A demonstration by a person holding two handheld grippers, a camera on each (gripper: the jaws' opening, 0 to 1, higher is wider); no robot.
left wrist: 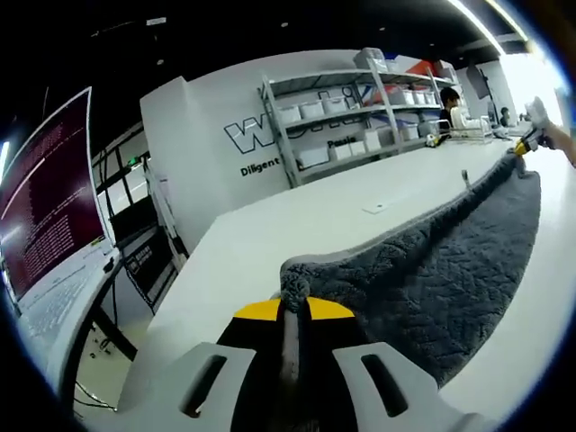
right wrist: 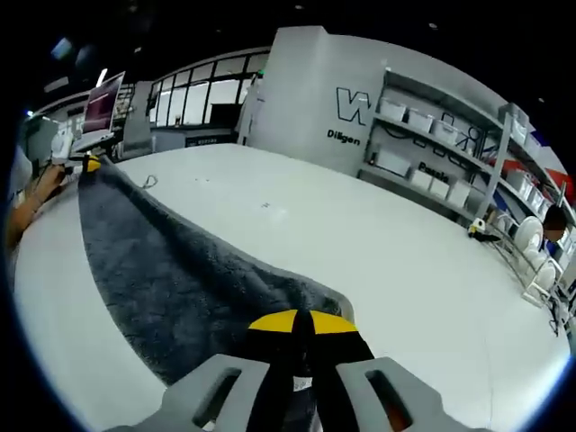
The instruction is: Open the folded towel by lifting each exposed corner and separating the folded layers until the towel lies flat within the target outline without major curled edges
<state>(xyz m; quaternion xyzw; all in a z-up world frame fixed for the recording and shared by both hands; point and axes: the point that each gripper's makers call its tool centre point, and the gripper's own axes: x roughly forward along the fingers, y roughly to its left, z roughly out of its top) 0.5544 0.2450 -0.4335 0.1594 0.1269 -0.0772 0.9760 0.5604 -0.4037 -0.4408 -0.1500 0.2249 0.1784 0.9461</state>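
Observation:
A dark grey towel (left wrist: 441,270) stretches between my two grippers over a white table (left wrist: 297,234). My left gripper (left wrist: 292,310), with yellow-tipped jaws, is shut on one towel corner, and the cloth bunches just above the jaws. At the far end of the towel in the left gripper view, the right gripper (left wrist: 526,144) holds the opposite corner. In the right gripper view, my right gripper (right wrist: 301,328) is shut on its corner of the towel (right wrist: 171,270), which runs away to the left gripper (right wrist: 90,165), held by a hand (right wrist: 40,193).
Metal shelving (left wrist: 360,108) with white boxes stands behind the table against a white wall with lettering. A monitor (left wrist: 45,207) with a dark red screen sits at the left. A small tag (left wrist: 373,208) lies on the table. A person stands by the shelves (right wrist: 549,220).

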